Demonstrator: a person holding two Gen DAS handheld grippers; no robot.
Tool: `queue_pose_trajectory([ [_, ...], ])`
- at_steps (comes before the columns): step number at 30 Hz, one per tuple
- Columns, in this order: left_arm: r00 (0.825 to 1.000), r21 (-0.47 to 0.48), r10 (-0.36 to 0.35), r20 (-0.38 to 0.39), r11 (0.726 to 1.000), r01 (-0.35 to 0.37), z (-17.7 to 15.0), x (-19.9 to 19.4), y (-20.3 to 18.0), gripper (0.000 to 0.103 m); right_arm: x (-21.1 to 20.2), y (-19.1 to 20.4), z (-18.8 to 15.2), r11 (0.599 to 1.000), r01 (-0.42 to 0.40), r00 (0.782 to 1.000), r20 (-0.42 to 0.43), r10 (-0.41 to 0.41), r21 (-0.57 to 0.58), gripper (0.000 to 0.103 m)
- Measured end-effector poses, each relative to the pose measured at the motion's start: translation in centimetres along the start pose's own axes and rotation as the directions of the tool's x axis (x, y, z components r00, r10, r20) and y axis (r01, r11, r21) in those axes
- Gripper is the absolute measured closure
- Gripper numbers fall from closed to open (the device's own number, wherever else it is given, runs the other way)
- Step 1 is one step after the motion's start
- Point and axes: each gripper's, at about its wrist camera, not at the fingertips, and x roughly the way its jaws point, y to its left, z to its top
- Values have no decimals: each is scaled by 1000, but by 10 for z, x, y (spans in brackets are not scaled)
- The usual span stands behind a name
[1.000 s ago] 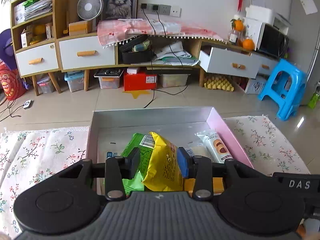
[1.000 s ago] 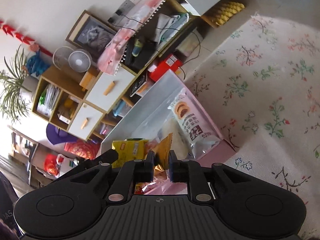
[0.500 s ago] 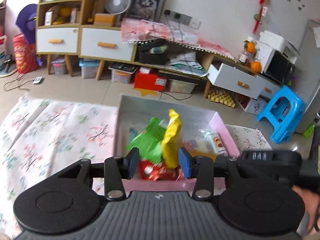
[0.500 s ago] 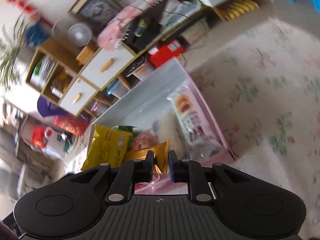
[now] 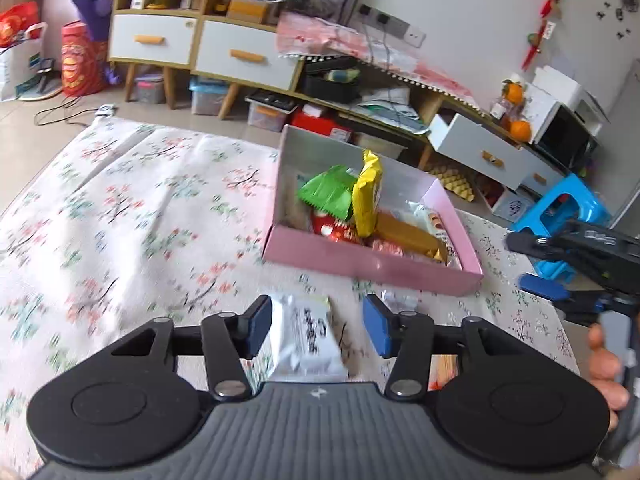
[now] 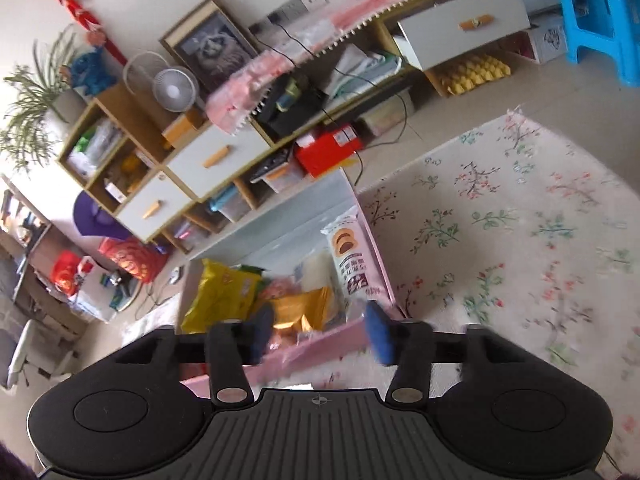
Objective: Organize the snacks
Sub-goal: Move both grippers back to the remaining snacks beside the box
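On the floral cloth (image 5: 132,216), white packet (image 5: 306,336) part-hidden behind left tool (image 5: 316,326)

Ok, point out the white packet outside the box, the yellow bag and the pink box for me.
white packet (image 5: 306,334), left wrist view, middle of its printed face
yellow bag (image 5: 366,196), left wrist view, middle of its upright side
pink box (image 5: 360,266), left wrist view, near outer wall

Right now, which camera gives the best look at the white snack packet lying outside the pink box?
The left wrist view: the white packet lies between that gripper's fingers on the flowery cloth. The right wrist view does not show it.
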Motion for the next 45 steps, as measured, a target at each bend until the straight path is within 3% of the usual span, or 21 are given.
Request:
queue_pose_trajectory([
  [4, 1000, -25, 31, 2, 999, -31, -4, -19, -9, 29, -28, 9, -9, 999, 16, 1000, -21, -16, -35, 25],
  [7, 999, -44, 39, 16, 998, -38, -1, -39, -18, 19, -46, 19, -15, 998, 38, 998, -57, -41, -48, 21],
  [9, 998, -51, 51, 44, 998, -48, -4, -57, -27, 9, -57, 25, -18, 998, 44, 996, -78, -47, -43, 11],
  [12, 993, -24, 84, 86, 996, -83, -4, -84, -43, 0, -81, 41, -20, 997, 48, 996, -69, -52, -53, 3],
  [14, 992, -4, 92, 84, 996, -92, -6, -96, -54, 1, -89, 49, -21, 995, 61, 995, -72, -66, -79, 1],
  [19, 991, -18, 89, 95, 996, -88, -17, -108, -59, 0, -103, 51, -37, 980, 186, 978, -79, -191, -63, 1],
  [22, 984, -45, 149, 95, 988, -145, -26, -103, -61, 0, -107, 37, -54, 975, 221, 972, -76, -221, -9, 1],
  [26, 977, 28, 188, 100, 981, -192, -32, -98, -69, 0, -102, 26, -65, 960, 278, 958, -65, -278, -7, 1],
  [28, 971, 19, 216, 99, 976, -219, -34, -96, -65, 0, -101, 20, -64, 953, 303, 952, -58, -302, 16, 1],
  [31, 975, -16, 207, 84, 978, -207, -36, -98, -58, 0, -100, 11, -64, 959, 276, 960, -72, -271, 69, 1],
  [35, 978, -18, 198, 69, 980, -198, -38, -99, -56, 0, -96, 16, -67, 956, 293, 955, -62, -291, 12, 1],
  [39, 977, -1, 189, 96, 982, -190, -42, -106, -62, 0, -97, 15, -67, 968, 246, 967, -82, -242, 44, 1],
  [45, 978, 13, 186, 92, 982, -188, -41, -105, -66, 0, -98, 18, -66, 970, 241, 969, -69, -238, 37, 1],
])
